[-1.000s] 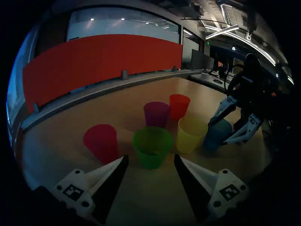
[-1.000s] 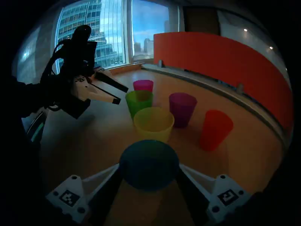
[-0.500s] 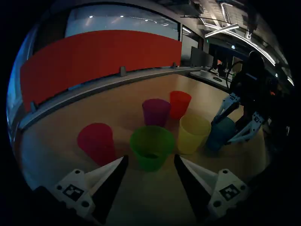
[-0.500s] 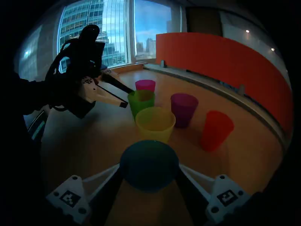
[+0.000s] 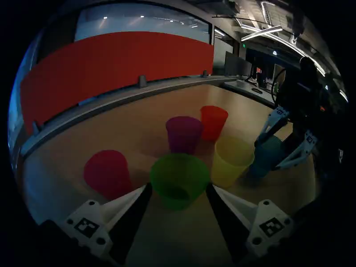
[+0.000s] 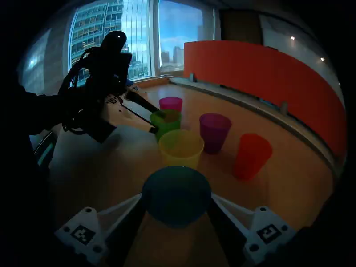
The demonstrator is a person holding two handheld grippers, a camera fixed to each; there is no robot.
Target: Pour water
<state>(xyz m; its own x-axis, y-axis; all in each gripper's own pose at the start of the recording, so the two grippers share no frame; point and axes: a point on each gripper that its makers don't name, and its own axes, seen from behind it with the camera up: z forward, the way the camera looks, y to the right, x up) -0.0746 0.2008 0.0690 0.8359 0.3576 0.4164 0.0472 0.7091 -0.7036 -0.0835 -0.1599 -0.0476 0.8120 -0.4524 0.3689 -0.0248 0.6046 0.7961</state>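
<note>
Six plastic cups stand close together on a wooden table [image 5: 133, 124]. My left gripper [image 5: 178, 189] is open, its fingertips on either side of the green cup [image 5: 179, 178]. From the right gripper view, that left gripper [image 6: 155, 120] reaches around the green cup [image 6: 165, 121]. My right gripper [image 6: 176, 200] is shut on the blue cup [image 6: 176, 193], which stands upright. In the left gripper view the blue cup [image 5: 269, 151] sits between the right gripper's white fingers [image 5: 302, 153]. No water is visible in any cup.
Yellow [image 6: 181, 148], purple [image 6: 213, 132], orange [image 6: 250, 155] and pink [image 6: 170, 104] cups stand around the green one. An orange partition [image 5: 115, 62] runs along the table's far edge. A dark sleeve [image 6: 40, 111] holds the left gripper.
My left gripper has moved forward until its fingertips flank the green cup. The right gripper stays shut on the blue cup, almost still.
</note>
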